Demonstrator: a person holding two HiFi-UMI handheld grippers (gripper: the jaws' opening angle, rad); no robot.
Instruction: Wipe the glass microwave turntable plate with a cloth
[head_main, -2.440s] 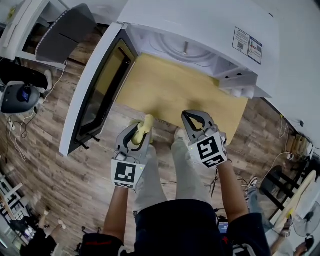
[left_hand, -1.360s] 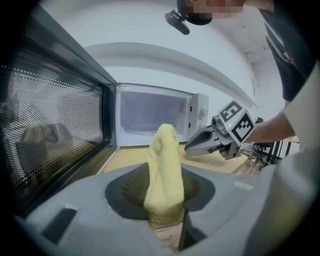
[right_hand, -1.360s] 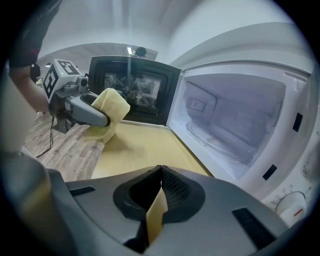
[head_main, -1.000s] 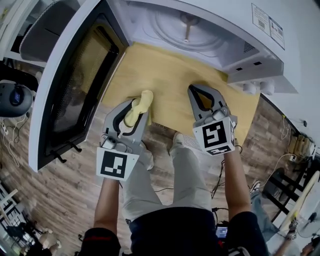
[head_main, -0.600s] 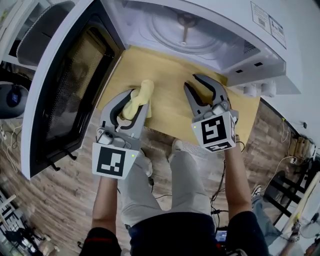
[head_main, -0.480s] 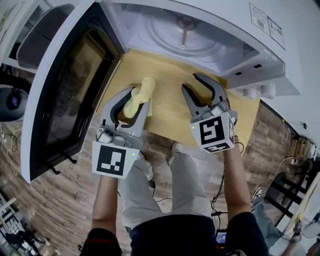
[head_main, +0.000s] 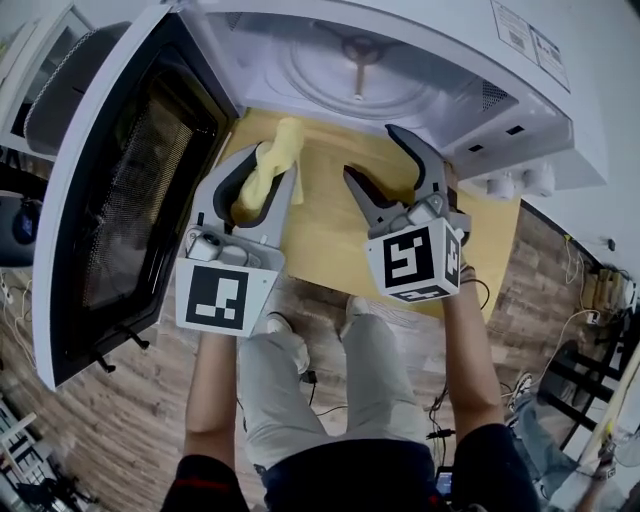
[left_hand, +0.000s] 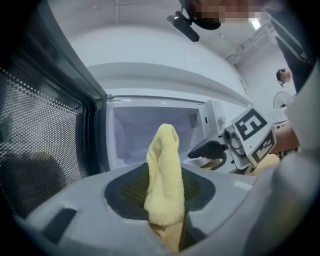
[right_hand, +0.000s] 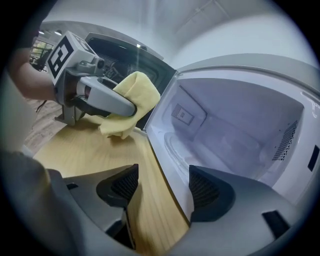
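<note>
The glass turntable plate (head_main: 310, 75) lies inside the open white microwave (head_main: 470, 60); in the right gripper view the plate (right_hand: 210, 145) is a pale disc on the cavity floor. My left gripper (head_main: 270, 160) is shut on a yellow cloth (head_main: 268, 165), held just before the opening. The cloth (left_hand: 165, 170) stands up between the left gripper's (left_hand: 162, 195) jaws. My right gripper (head_main: 372, 155) hangs beside it over the wooden table, also near the opening. Its jaws have just been opening and now stand wide, with nothing between them (right_hand: 162, 187).
The microwave door (head_main: 120, 190) is swung open at the left, close to my left gripper. A wooden table (head_main: 320, 230) carries the microwave. White knobs (head_main: 515, 180) sit at the microwave's right front. The person's legs and wood floor lie below.
Both grippers have moved up toward the microwave opening. The right gripper's jaws went from shut to wide open. The cloth stays in the left gripper.
</note>
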